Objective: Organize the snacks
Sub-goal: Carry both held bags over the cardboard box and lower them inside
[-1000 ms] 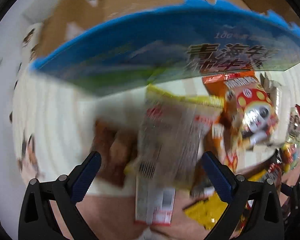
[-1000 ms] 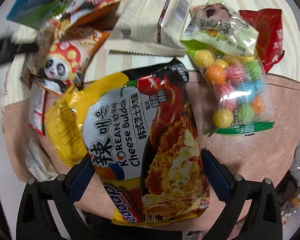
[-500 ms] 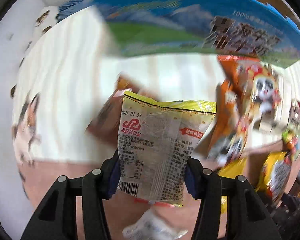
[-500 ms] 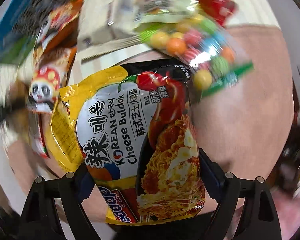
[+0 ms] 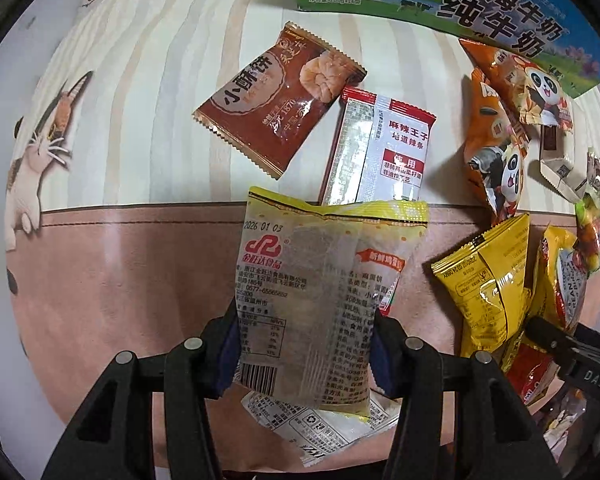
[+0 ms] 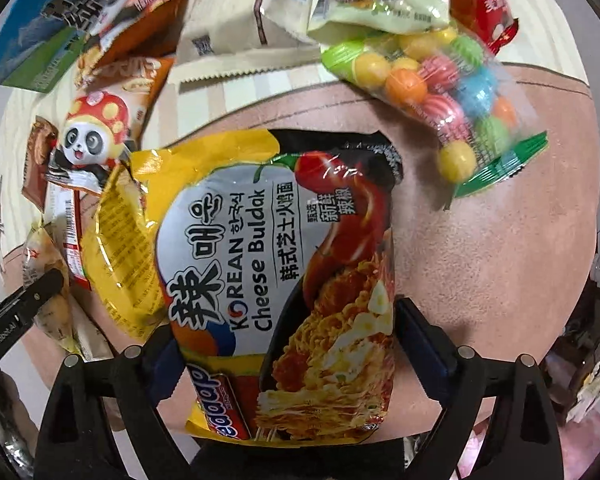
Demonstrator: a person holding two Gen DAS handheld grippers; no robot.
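Note:
My left gripper is shut on a yellow-edged clear cake packet and holds it above the mat. My right gripper is shut on a big yellow and black Cheese Buldak noodle bag and holds it up. A brown pastry packet and a red and silver spicy strip packet lie on the striped mat beyond the left gripper. A bag of coloured gum balls lies beyond the right gripper. The left gripper's finger shows at the right wrist view's left edge.
A blue milk carton box stands at the back. Orange panda snack bags, a yellow packet, a cream carton, a pale green packet and a red packet lie around. The mat is pink near me, striped farther off.
My left gripper closed on the cake packet and lifted it, drawing back from the box. My right gripper closed on the noodle bag and raised it.

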